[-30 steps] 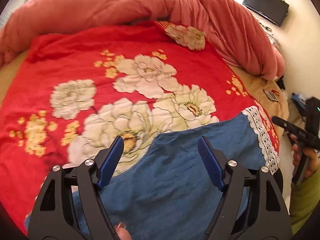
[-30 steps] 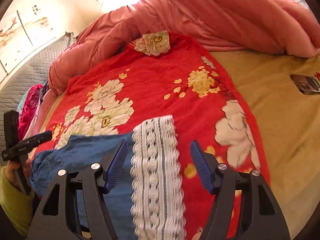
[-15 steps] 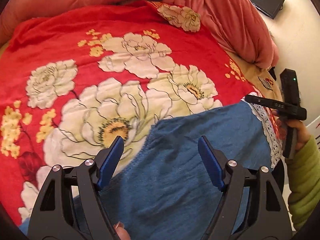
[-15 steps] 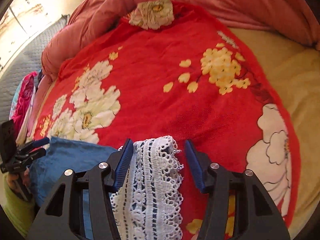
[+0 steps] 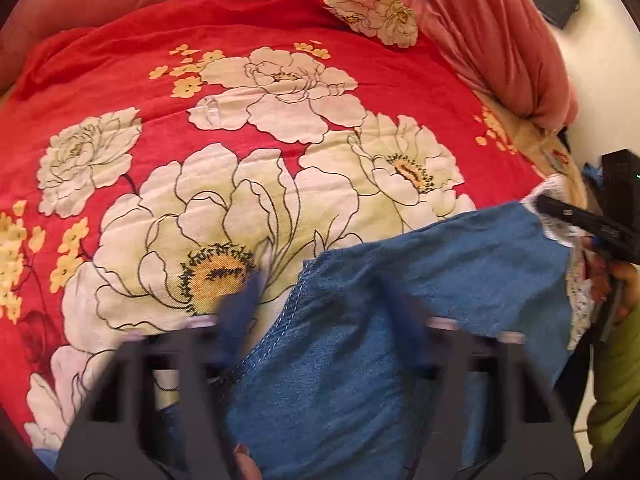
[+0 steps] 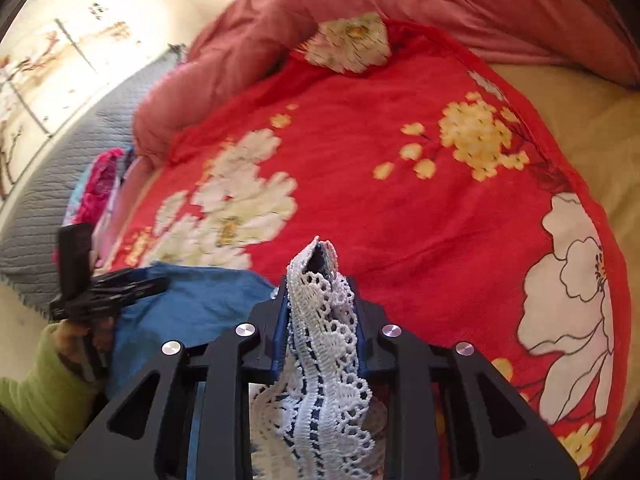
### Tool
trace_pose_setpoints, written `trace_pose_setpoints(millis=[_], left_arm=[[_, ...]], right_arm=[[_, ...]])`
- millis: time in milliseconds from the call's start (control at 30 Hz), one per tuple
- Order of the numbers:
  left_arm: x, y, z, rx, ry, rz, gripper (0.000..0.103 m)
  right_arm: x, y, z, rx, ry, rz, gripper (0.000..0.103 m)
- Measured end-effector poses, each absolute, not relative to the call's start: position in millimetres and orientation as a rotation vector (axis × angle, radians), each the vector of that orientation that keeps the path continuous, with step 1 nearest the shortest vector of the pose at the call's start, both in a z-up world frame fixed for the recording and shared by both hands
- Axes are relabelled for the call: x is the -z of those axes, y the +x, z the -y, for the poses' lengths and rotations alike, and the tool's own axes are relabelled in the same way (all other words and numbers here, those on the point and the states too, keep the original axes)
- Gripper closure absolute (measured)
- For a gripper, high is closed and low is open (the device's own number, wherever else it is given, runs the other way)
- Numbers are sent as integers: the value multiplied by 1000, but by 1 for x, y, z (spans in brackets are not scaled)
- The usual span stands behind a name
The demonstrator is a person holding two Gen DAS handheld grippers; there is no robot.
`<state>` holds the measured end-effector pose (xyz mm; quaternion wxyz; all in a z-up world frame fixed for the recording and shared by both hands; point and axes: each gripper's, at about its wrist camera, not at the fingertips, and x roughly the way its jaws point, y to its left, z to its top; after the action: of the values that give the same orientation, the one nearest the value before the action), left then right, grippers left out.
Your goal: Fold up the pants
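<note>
Two grip points are being taken on the pants (image 5: 400, 352), which lie spread on the red flowered blanket (image 5: 248, 92) at the near edge of the bed; no fold is visible yet.

Right gripper (image 6: 320, 320): its jaws have just been closing and now stand clamped on the white lace hem (image 6: 324, 340), which bunches upward between the blue pads. This grip looks secured.

Left gripper (image 5: 316, 312): its jaws have just been closing over the stitched denim edge (image 5: 296, 300). Both fingers are motion-blurred in the left wrist view, and in the right wrist view the tips appear nearly together over the denim (whether the pads already press the cloth cannot be told).

Status, as a judgement: early stage. Done: one end gripped at the lace. Remaining: confirm the left grip, lift both points together, carry the cloth over itself, lay it flat, release, then any further folds.
</note>
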<state>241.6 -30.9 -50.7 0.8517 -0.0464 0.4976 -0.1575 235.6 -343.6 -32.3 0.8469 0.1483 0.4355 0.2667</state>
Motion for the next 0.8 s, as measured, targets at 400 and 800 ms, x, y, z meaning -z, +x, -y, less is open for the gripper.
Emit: trace_pose_setpoints(millis=[400,800], left_arm=[[11,230,32,315,-102,-899,98],[52,247,45,229,-9,-970,94]], right_arm=[[-25,237,337,-559,223,-771,84],[45,279,312,-396,44,-963,79]])
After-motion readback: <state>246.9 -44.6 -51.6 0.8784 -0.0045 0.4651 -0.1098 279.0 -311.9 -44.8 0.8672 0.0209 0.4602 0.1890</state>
